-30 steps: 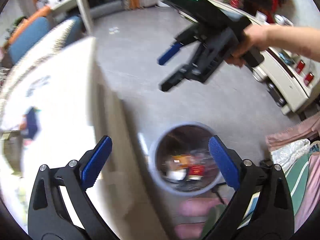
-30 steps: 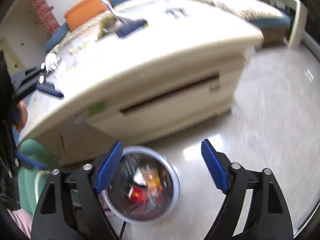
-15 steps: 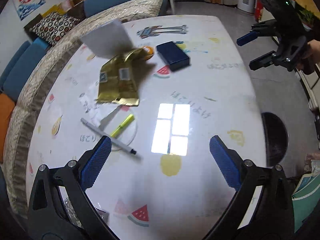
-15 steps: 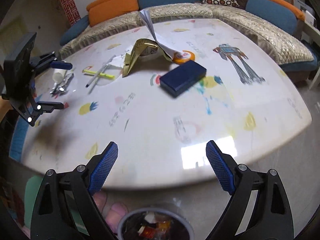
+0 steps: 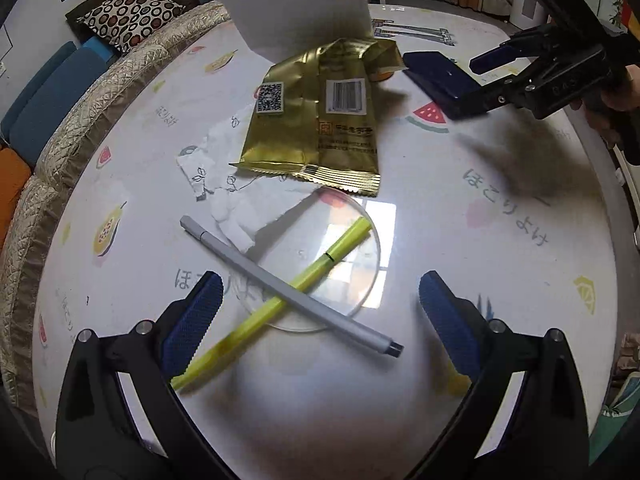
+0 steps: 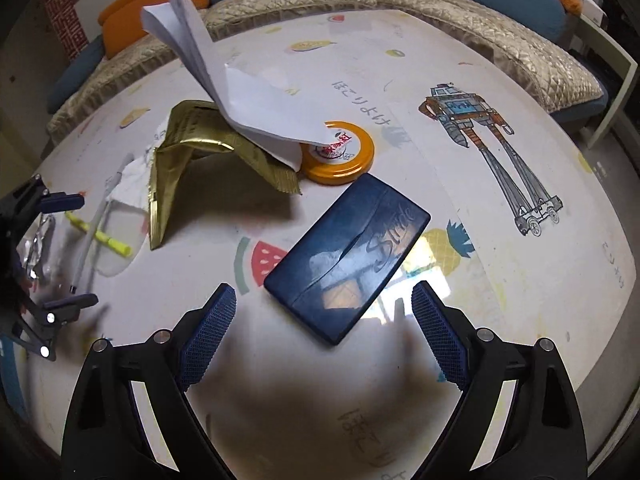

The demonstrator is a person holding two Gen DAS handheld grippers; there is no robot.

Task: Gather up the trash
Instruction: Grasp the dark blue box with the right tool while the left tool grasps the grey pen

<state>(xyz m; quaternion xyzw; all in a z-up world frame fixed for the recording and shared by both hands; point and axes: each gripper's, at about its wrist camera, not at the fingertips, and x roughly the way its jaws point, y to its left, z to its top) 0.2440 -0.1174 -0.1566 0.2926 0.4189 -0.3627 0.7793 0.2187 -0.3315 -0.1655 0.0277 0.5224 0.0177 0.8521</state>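
Observation:
A gold snack wrapper [image 5: 320, 120] lies on the white table [image 5: 500, 280], also in the right wrist view [image 6: 192, 148]. A folded white paper [image 5: 296, 4] leans over it [image 6: 248, 108]. A crumpled white tissue [image 5: 224, 184] lies beside the wrapper. My left gripper [image 5: 316, 312] is open and empty, low over a grey pen [image 5: 280, 284] crossing a yellow pen [image 5: 288, 284]. My right gripper [image 6: 320, 328] is open and empty, just short of a dark blue case [image 6: 348, 256], and shows in the left wrist view [image 5: 516, 68].
A clear round disc [image 5: 352, 256] lies under the pens. An orange lid [image 6: 340, 152] sits by the paper. A quilted sofa [image 6: 440, 4] with blue and orange cushions curves around the table's far side. The left gripper shows at the right wrist view's left edge [image 6: 60, 252].
Both grippers swung up from the trash bin on the floor to over the table, then moved closer: the left toward the pens, the right toward the blue case.

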